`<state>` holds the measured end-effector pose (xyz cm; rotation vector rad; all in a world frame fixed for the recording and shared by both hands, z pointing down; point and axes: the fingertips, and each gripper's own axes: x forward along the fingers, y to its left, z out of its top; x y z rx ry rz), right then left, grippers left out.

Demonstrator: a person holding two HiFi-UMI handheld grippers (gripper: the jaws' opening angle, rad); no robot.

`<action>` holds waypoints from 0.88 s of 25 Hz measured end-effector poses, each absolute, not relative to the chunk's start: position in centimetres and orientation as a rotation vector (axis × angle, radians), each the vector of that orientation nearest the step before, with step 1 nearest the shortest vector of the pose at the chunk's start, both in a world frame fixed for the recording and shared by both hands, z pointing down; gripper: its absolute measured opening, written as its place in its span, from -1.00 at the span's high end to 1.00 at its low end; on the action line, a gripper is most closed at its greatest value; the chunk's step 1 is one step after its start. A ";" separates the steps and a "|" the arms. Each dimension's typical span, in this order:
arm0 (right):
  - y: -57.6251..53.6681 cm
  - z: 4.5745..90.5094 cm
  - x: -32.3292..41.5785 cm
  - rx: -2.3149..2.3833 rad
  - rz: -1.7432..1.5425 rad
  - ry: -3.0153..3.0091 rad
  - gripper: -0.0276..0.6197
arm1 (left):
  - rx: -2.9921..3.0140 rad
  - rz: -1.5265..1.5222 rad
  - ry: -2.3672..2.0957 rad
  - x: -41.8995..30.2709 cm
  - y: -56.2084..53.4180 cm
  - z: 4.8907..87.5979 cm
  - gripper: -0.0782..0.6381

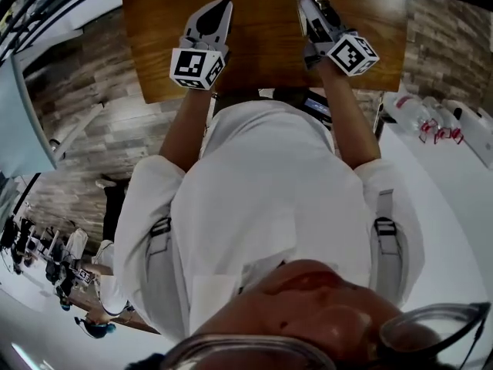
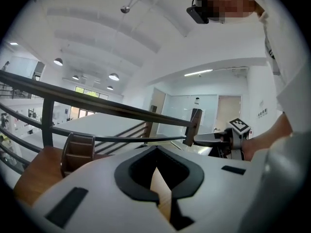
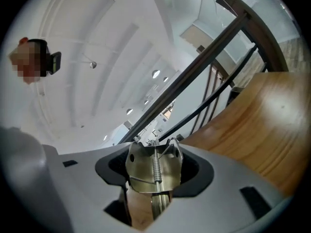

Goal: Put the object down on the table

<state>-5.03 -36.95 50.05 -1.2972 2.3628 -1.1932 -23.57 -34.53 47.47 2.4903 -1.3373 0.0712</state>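
Metal spring-loaded tool (image 3: 146, 171) sits clamped in the right tongs (image 3: 154, 147) (left tongs (image 2: 155, 150) pressed together, empty).

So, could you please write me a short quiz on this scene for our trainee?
1. True or false: the left tool holds something.
2. What does the right tool grip? A) a cup B) a metal part with a spring C) a cloth
3. What surface lies below both tools?
Key: 1 false, its jaws are together with nothing between them; 2 B; 3 the wooden table.
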 end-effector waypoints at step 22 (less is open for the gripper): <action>-43.4 61.7 -5.0 -1.373 -1.512 2.108 0.21 | 2.380 0.150 -1.530 -24.1 -38.7 54.1 0.74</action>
